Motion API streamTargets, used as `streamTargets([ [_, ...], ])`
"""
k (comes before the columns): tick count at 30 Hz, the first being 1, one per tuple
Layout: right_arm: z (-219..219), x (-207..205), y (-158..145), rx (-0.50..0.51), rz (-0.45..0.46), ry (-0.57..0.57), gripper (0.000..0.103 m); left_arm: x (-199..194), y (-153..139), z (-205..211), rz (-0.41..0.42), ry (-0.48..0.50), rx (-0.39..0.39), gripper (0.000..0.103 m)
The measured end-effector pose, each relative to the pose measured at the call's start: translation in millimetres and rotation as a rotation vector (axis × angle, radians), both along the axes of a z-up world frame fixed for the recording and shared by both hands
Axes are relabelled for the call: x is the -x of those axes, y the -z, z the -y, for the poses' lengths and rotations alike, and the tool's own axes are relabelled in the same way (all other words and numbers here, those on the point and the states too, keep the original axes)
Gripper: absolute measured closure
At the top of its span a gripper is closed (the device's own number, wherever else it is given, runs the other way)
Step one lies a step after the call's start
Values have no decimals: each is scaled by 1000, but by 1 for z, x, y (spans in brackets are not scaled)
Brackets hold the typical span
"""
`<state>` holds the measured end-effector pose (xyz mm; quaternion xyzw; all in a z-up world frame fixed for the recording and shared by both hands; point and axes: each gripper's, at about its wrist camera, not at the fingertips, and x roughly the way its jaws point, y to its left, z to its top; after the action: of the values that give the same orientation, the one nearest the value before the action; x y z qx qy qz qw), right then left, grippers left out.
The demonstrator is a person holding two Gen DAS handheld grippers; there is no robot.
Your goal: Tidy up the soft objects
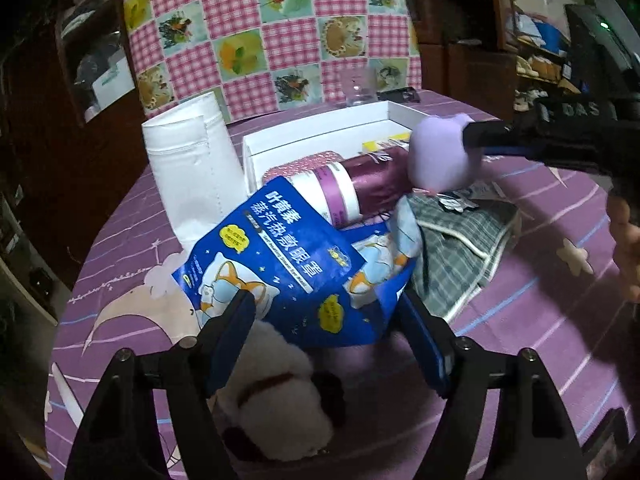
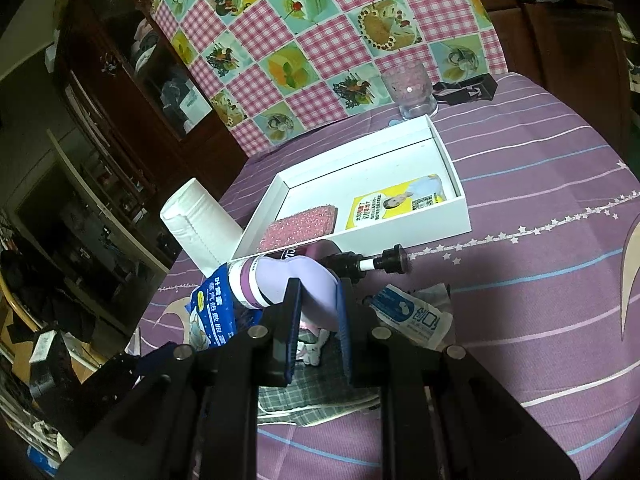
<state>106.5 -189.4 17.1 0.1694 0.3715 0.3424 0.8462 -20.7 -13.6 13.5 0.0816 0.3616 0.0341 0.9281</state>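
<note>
My right gripper (image 2: pixel 318 300) is shut on a soft lilac puff (image 2: pixel 308 286) and holds it above the pile; it shows in the left wrist view (image 1: pixel 440 156) too, near the white box (image 1: pixel 320 130). My left gripper (image 1: pixel 328 316) is open over a blue eye-mask pouch (image 1: pixel 288 264), with a white fluffy toy (image 1: pixel 276 380) lying between and under its fingers. The white box (image 2: pixel 456 208) holds a pink sponge (image 2: pixel 300 226) and a yellow leaflet (image 2: pixel 400 200). A grey checked cloth (image 1: pixel 460 248) and a pump bottle (image 2: pixel 360 264) lie in front of the box.
A white paper roll (image 1: pixel 192 160) lies left of the box. A glass cup (image 2: pixel 408 88) and a small black item (image 2: pixel 464 90) stand behind it. A small sachet (image 2: pixel 412 316) lies on the purple tablecloth (image 2: pixel 540 320). A checked backdrop stands at the rear.
</note>
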Motion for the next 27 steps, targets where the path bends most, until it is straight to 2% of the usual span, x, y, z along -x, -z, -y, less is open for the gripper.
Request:
streamTargets([
  [2,1,-1,0,0,-3,4,84,6,2,6,3,17,-53,29],
  [4,2,-2,1,3,-5,8,84,7,7,15,-4,15,-151,29],
  [5,2,-2,1,4,-5,10,84,6,10,18,-14,9,-185,32],
  [8,3,-2,1,5,-6,10,84,-3,23,25,-62,-14,-276,51],
  [10,3,-3,1,6,-5,12,84,-5,28,26,-78,-16,-310,55],
  [12,3,-3,1,6,-7,12,84,-10,32,26,-86,-26,-326,68],
  [14,3,-3,1,7,-7,12,84,-14,32,23,-87,-34,-306,89],
  [18,3,-3,2,9,-8,12,84,-13,22,13,-55,-51,-239,94],
  [20,3,-4,2,8,-9,12,84,-8,13,8,-36,-39,-172,97],
  [27,3,-3,1,5,7,7,84,-3,-15,1,22,-14,-31,101],
])
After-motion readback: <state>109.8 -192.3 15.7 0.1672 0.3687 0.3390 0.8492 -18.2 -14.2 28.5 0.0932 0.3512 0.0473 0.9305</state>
